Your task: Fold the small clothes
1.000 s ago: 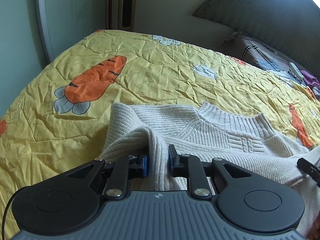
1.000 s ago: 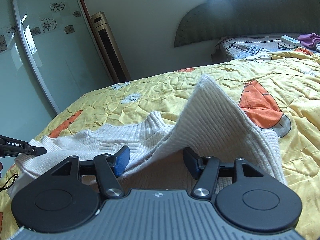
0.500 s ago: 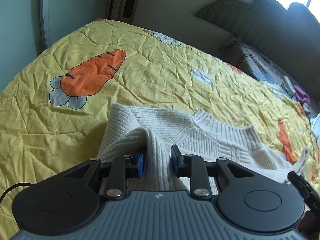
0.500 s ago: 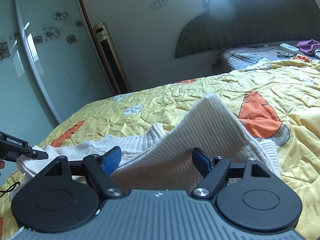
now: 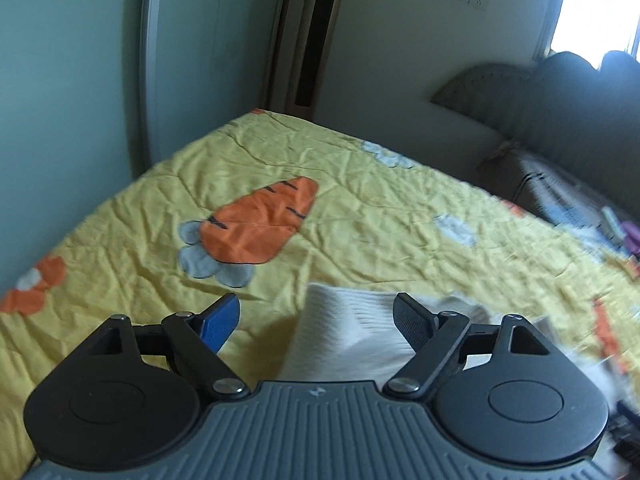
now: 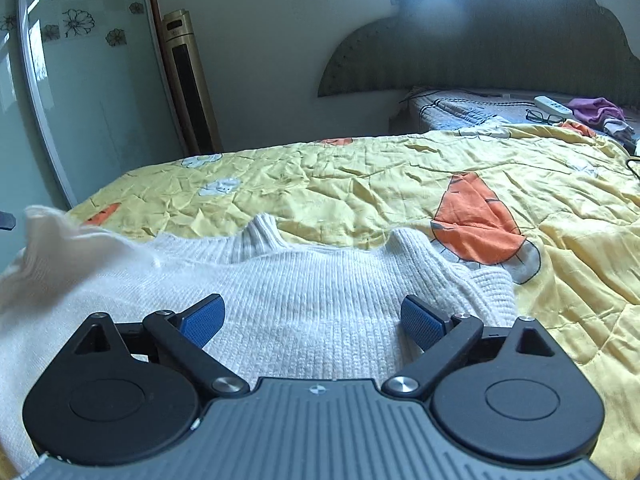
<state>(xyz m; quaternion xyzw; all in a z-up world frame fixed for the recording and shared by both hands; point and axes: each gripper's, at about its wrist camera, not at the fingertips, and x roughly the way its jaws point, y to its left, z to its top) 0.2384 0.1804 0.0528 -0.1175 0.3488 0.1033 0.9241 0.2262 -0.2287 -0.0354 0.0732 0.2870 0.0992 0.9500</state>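
Note:
A cream ribbed knit sweater (image 6: 320,280) lies on the yellow carrot-print bed cover (image 6: 380,184), collar toward the headboard. My right gripper (image 6: 314,314) hovers just above the sweater's body, its jaws opening wide, the blue pads (image 6: 420,322) clear of the knit. My left gripper (image 5: 318,314) has its jaws opening too, with nothing pressed between them; the sweater's folded left edge (image 5: 340,328) lies blurred below and between the fingers. In the right wrist view a blurred flap of the sweater (image 6: 60,236) stands raised at the far left.
A gold tower fan (image 6: 192,80) stands by a glass sliding door (image 6: 80,80) beyond the bed's far corner. A padded headboard (image 6: 500,40) rises at the back. Glasses (image 6: 544,116), a white remote (image 6: 554,105) and purple cloth (image 6: 594,108) lie near it.
Both grippers have let go of the sweater and spread wide. The fold held up by the right gripper has dropped flat. The left gripper has pulled back and tilted up from the knit.

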